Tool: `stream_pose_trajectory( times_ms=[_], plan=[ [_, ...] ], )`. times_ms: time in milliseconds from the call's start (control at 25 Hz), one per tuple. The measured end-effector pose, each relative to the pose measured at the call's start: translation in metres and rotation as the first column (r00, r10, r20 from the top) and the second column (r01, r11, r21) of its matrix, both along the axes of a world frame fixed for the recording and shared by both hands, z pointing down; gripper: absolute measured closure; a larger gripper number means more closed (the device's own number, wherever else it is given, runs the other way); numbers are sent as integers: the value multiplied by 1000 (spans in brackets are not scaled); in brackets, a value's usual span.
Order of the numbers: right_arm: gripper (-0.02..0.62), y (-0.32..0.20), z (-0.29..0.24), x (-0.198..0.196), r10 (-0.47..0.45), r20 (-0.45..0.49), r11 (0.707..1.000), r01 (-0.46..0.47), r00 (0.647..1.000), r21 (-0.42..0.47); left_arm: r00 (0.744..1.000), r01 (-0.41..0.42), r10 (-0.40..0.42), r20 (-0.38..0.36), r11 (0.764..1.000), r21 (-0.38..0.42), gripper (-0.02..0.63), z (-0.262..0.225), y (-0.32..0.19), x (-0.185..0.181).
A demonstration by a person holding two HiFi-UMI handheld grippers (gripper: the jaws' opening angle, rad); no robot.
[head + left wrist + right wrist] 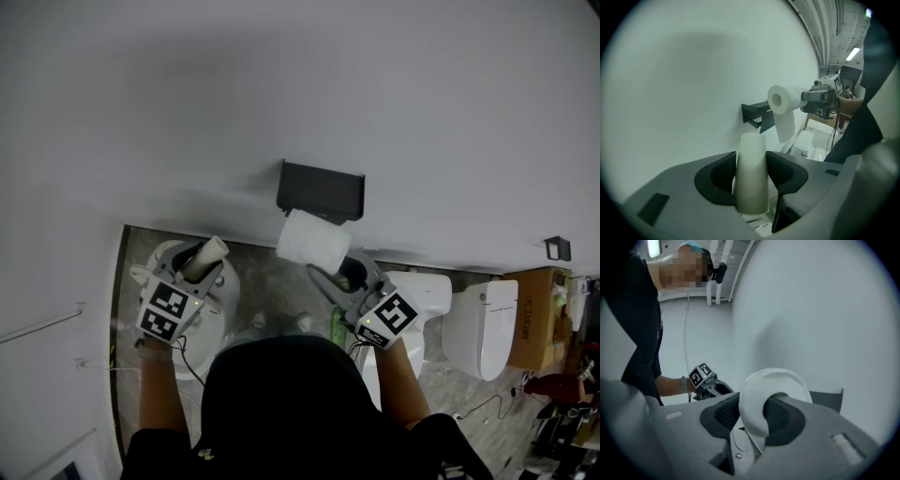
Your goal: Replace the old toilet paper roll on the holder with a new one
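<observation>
A dark wall holder (320, 192) hangs on the white wall with nothing on it; it also shows in the left gripper view (757, 115). My right gripper (328, 274) is shut on a full white paper roll (312, 242), gripping its wall just below the holder. The roll (769, 397) wraps over one jaw in the right gripper view, and a loose sheet hangs from the roll (783, 103). At the left, my left gripper (199, 267) is shut on an empty cardboard tube (205, 257), which stands upright between the pads as a pale tube (752, 172).
A round white bin (214, 309) sits on the floor under the left gripper. A white toilet (469, 323) stands at the right, with a cardboard box (534, 317) beyond it. A green object (337, 327) lies on the floor near my right arm.
</observation>
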State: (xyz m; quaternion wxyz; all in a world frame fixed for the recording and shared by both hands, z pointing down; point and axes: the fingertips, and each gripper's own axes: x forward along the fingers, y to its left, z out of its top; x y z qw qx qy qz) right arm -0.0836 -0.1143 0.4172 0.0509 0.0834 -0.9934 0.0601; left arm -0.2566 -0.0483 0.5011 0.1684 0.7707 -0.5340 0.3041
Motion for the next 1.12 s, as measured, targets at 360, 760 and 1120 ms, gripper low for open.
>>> stream_pose_trajectory(
  times_ms=[360, 760, 1120],
  plan=[
    [457, -35, -21, -21, -44, -47, 994, 48, 998, 97, 997, 66, -65, -39, 998, 17, 394, -3, 8, -13],
    [456, -99, -13, -28, -39, -155, 998, 46, 987, 42, 993, 98, -97, -60, 995, 10, 394, 3, 6, -8],
    [451, -121, -7, -34, -87, -216, 996, 80, 973, -40, 995, 80, -79, -64, 997, 9, 394, 1, 0, 3]
  ],
)
